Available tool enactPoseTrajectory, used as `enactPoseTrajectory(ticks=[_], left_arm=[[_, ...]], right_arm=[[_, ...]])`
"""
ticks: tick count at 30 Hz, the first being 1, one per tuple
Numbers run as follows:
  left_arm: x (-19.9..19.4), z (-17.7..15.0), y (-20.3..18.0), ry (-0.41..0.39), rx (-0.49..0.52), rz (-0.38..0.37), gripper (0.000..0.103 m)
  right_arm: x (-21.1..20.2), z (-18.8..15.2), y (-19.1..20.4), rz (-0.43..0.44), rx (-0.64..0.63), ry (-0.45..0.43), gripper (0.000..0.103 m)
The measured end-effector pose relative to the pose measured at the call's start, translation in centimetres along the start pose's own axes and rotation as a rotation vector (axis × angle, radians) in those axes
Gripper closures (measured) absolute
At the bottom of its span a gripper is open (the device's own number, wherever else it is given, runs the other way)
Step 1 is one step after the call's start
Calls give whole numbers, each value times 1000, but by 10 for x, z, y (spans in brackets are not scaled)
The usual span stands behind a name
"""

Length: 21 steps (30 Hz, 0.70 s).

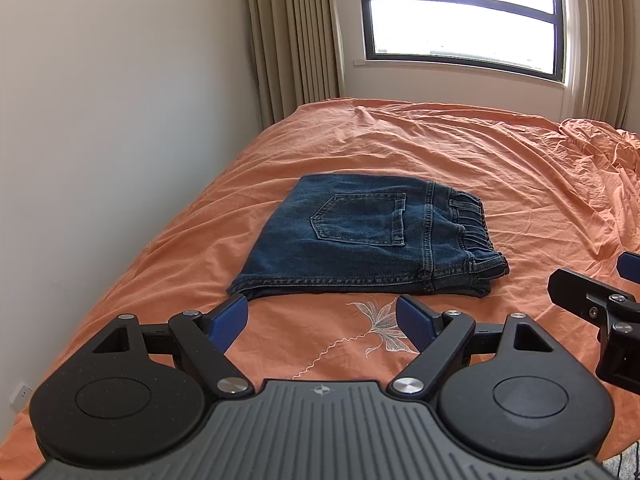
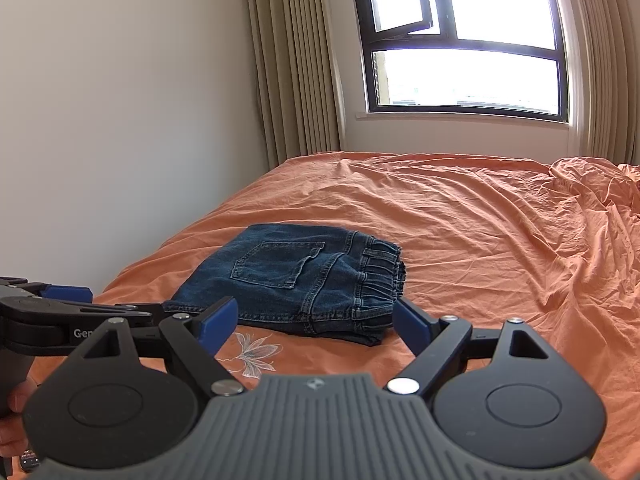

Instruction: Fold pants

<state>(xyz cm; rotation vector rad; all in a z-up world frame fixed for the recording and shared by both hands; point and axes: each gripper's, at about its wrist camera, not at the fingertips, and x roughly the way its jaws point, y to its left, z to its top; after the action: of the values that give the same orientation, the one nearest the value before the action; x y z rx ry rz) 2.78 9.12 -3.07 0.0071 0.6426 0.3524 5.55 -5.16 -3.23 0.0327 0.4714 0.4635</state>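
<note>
- item: pants (image 1: 360, 236), dark blue denim, lying on the bed (image 1: 500, 168) as a compact folded rectangle, back pocket (image 1: 360, 218) facing up, elastic waistband (image 1: 472, 228) on the right-hand edge.
- support: bed with an orange sheet, creased toward the far right; embroidered flower (image 1: 380, 324) on the sheet just in front of the pants' near edge.
- left hand-held gripper (image 1: 322, 322): fingers spread wide, nothing between the blue pads (image 1: 230, 322); held above the sheet just short of the pants, touching nothing.
- right hand-held gripper (image 2: 314, 322): likewise wide apart and empty; in its own view the waistband corner sits between its fingertips, though whether it is over the cloth or only short of it is hard to judge through the fisheye.
- key relation: the pants lie straight ahead of both hand-held grippers, long axis running left to right across the view; left one faces the folded-edge half, right one faces the waistband end, and looks marginally nearer.
- task state (judgement): the fold appears complete or nearly so; edges sit square, layers stacked evenly at the near seam.
- surroundings: window (image 1: 464, 12), curtain (image 1: 292, 32), plain wall at left.
</note>
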Motion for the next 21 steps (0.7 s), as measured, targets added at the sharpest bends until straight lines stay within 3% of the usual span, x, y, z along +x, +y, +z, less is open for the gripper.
enactPoseTrajectory(ticks=[21], left_arm=[[-1,3,2,-4,3,-1,5]], right_arm=[[0,0,1,1,2,-5,22]])
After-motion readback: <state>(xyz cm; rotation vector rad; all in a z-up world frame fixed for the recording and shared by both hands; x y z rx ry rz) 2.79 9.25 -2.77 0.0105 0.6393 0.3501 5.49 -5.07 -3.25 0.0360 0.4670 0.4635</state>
